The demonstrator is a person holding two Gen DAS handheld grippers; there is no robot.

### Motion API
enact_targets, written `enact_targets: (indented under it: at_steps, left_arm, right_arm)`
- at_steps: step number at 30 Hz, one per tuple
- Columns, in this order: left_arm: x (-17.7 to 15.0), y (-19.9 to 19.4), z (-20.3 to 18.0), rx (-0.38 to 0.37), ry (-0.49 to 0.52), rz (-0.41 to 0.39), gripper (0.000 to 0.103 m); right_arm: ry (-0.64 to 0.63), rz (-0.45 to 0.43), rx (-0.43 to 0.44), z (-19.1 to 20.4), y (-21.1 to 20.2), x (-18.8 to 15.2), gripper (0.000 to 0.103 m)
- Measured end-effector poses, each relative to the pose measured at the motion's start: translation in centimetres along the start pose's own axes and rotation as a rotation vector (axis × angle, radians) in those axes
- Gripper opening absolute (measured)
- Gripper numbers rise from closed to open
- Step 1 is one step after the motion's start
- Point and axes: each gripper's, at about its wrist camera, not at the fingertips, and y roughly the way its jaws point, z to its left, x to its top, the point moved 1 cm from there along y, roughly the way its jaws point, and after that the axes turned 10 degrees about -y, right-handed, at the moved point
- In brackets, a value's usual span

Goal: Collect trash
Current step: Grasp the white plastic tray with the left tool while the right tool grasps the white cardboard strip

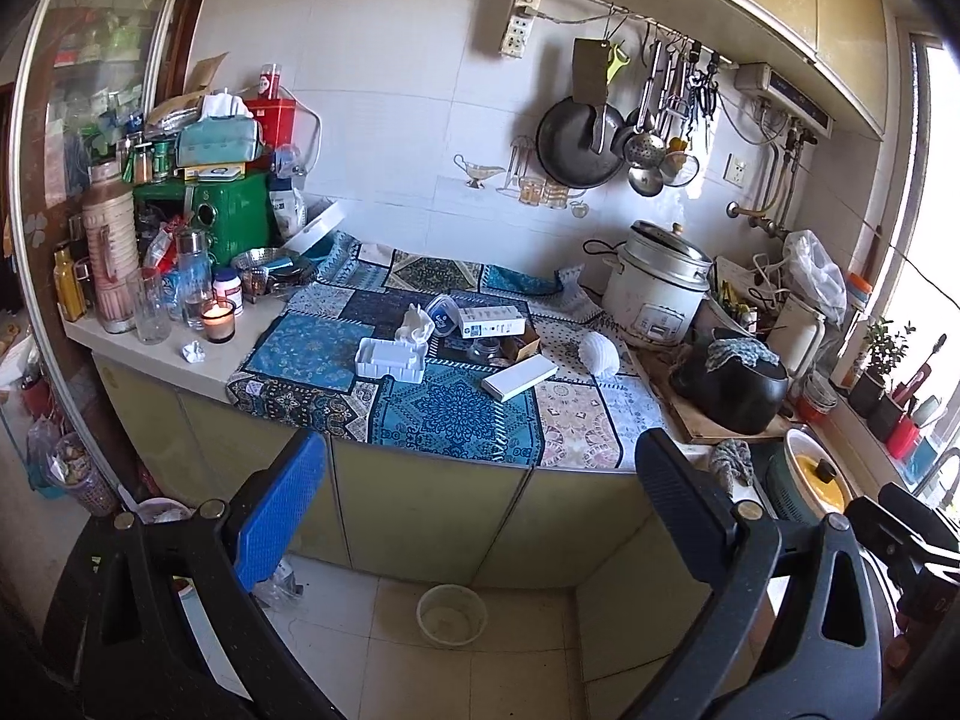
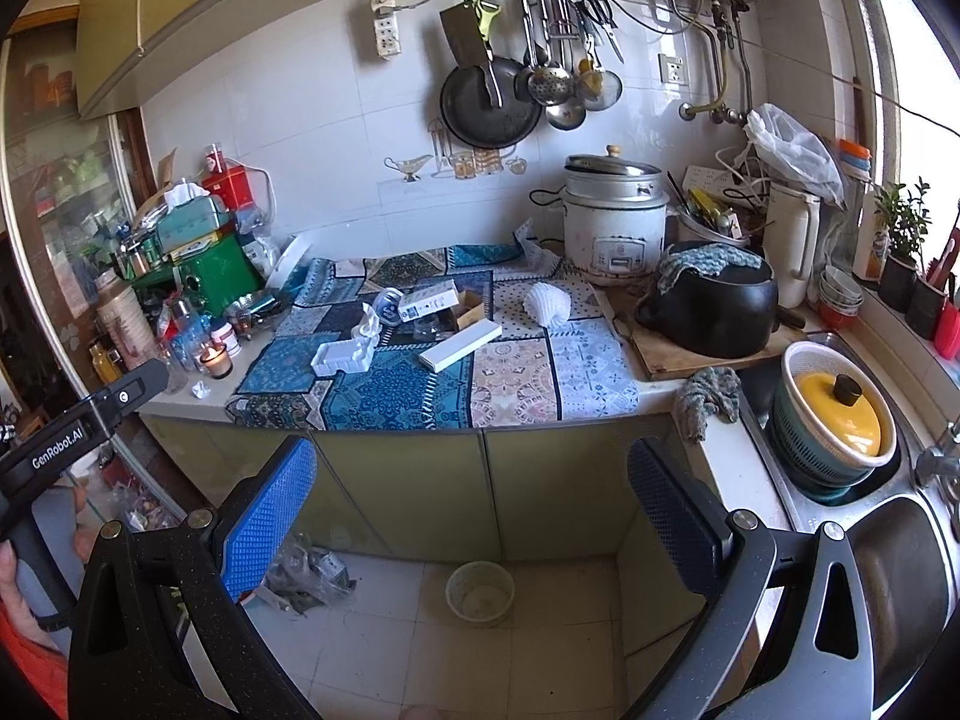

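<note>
Nothing looks collected yet: both the left gripper [image 1: 480, 480] and right gripper [image 2: 474, 480] hang back from the worktop [image 2: 600, 384], jaws wide and empty. The trash lies on the patterned cloth [image 2: 414, 396]: white boxes [image 2: 460, 347], a plastic tray [image 2: 343, 358], crumpled tissue [image 2: 367, 324]. The small bin [image 2: 480, 593] on the floor looks nearly empty.

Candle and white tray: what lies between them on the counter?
A crumpled paper ball lies on bare counter just right of the candle; then the patterned cloth's left edge runs up to the white tray. Both wrist views show it.
</note>
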Motion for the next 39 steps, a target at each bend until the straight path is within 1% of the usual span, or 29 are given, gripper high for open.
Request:
enact_targets:
  at_steps: [1,3,5,6,8,10,12,14,16,18,20,25,29,32,34,37,39]
  left_arm:
    - [0.4,1.2,0.2,0.011,0.006,0.004,0.103]
    - [1.3,3.9,0.5,0.062,0.025,0.013,0.103]
    - [2.3,6.9,0.7,0.101,0.063,0.024,0.103]
    - [2.8,8.5,0.9,0.103,0.080,0.031,0.103]
    - [3.9,11.5,1.4,0.081,0.097,0.052,0.103]
    - [5.1,14.6,1.9,0.069,0.104,0.082,0.103]
    - [6.2,18.1,2.5,0.060,0.106,0.128,0.103]
    - [7.0,21.6,3.4,0.065,0.093,0.176,0.103]
    - [7.5,24.9,4.3,0.064,0.081,0.213,0.103]
    - [7.8,28.3,5.3,0.079,0.083,0.255,0.103]
    - [7.9,31.7,6.4,0.105,0.072,0.304,0.096]
    - [7.6,38.6,9.2,0.192,-0.025,0.413,0.096]
    - [6.9,42.1,10.0,0.285,-0.036,0.440,0.096]
    - [6.5,43.8,10.7,0.352,-0.076,0.458,0.096]
    - [6.4,44.5,11.6,0.388,-0.154,0.468,0.096]
    - [6.2,45.4,13.2,0.405,-0.292,0.483,0.095]
    - [5.8,46.1,14.1,0.414,-0.356,0.497,0.090]
  right_arm:
    - [0.007,0.012,-0.003,-0.3,0.9,0.1,0.103]
    - [0.027,0.037,-0.005,-0.7,2.9,0.5,0.103]
    - [0.060,0.064,-0.009,-1.2,5.1,1.0,0.103]
    - [0.076,0.077,-0.014,-1.4,6.4,1.3,0.103]
    - [0.098,0.090,-0.034,-1.5,8.7,2.0,0.103]
    - [0.108,0.111,-0.071,-1.4,11.1,3.1,0.103]
    - [0.102,0.133,-0.097,-1.1,13.7,4.2,0.103]
    - [0.099,0.160,-0.104,-0.8,16.5,5.3,0.103]
    - [0.089,0.176,-0.107,-0.6,19.2,6.2,0.103]
    - [0.077,0.194,-0.116,-0.3,21.8,6.7,0.103]
    - [0.068,0.224,-0.109,-0.2,24.7,7.1,0.103]
    - [0.069,0.318,-0.053,-0.4,32.4,7.8,0.103]
    - [0.078,0.402,0.003,-0.7,38.8,7.9,0.103]
    - [0.088,0.484,0.060,-0.5,43.6,7.7,0.102]
    - [0.091,0.532,0.090,0.1,46.4,7.7,0.102]
    - [0.077,0.582,0.114,0.8,49.1,7.5,0.101]
    - [0.060,0.592,0.110,1.3,50.3,7.6,0.101]
